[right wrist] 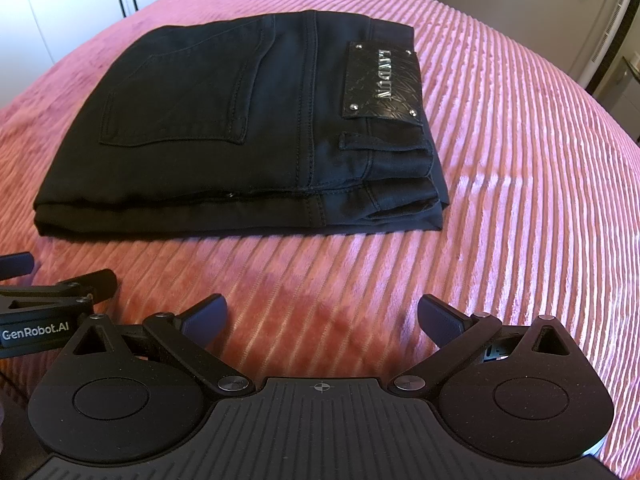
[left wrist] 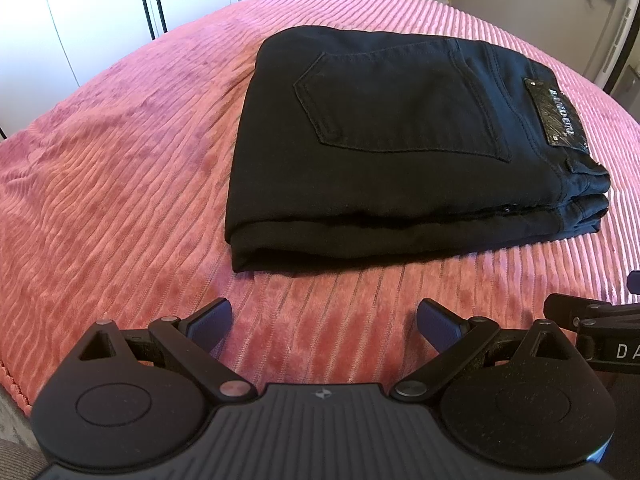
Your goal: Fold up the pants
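Black denim pants [left wrist: 400, 128] lie folded into a compact rectangular stack on the pink ribbed plush bedspread [left wrist: 120, 184]. Several layers show along the near edge of the stack. Top face shows one rear patch pocket [left wrist: 396, 100] with tonal stitching, and a glossy black embossed brand patch with corner rivets [right wrist: 382, 82] at the waistband. A belt loop [right wrist: 384, 145] sits just below the patch in the right wrist view. Waistband end of the stack points to the right in both views; the folded edge is to the left.

Left gripper [left wrist: 324, 328]: released, jaws spread wide, nothing between them. Blue-black pads [left wrist: 210, 322] hang above bare bedspread, near the front edge of the pants but apart from them.

Right gripper [right wrist: 322, 322]: likewise released, jaws spread wide, nothing held. It sits over bare bedspread in front of the waistband corner, not touching the pants.

The two grippers are side by side: part of the right one shows at the right edge of the left wrist view, and the left one, lettered "GenRobot.AI", shows at the left edge of the right wrist view.

Background: white cabinet doors [left wrist: 100, 4] beyond the far left of the bed.
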Motion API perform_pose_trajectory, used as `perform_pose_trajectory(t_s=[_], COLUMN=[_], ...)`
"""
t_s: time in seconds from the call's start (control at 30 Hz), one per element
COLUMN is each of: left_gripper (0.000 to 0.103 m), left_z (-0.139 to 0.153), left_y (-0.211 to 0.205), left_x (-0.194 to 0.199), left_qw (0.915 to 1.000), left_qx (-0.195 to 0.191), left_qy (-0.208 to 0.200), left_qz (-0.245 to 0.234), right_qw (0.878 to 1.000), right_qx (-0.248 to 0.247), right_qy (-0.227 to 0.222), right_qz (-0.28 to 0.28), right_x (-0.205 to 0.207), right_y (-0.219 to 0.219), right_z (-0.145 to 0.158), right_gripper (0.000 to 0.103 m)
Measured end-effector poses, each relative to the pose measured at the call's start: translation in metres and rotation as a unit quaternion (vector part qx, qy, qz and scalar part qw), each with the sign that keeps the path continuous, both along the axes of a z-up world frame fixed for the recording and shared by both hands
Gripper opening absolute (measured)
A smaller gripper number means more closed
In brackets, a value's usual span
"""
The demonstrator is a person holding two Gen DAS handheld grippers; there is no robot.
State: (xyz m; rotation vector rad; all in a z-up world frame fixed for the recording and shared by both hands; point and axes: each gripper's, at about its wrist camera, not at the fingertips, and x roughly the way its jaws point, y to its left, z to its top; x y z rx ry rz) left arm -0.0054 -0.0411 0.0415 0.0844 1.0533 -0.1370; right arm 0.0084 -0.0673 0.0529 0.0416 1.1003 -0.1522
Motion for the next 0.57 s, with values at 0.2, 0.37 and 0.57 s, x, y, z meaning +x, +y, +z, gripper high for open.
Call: perform_pose_trajectory(t_s=[0.2,0.37,0.57], left_gripper=[0.099,0.099,0.099], left_z=[0.0013,0.0016,0.0008], left_y=[0.001,-0.0001,-0.0024], left_x=[0.0,-0.0006,-0.0008], left_qw=[1.0,0.9999,0.9998], left_qx=[-0.004,0.004,0.016], left_qy=[-0.007,-0.015,-0.014], left_qz=[0.003,0.005,0.006], right_qw=[1.0,1.0,1.0], right_qx=[0.0,0.0,0.0], right_qy=[0.0,0.0,0.0], right_qz=[0.0,0.0,0.0], right_x=[-0.0001,-0.0002,-0.0002], right_y=[0.0004,0.0005,0.0004], right_z=[0.0001,0.0001,0.0001], right_gripper=[0.103,0.103,0.103])
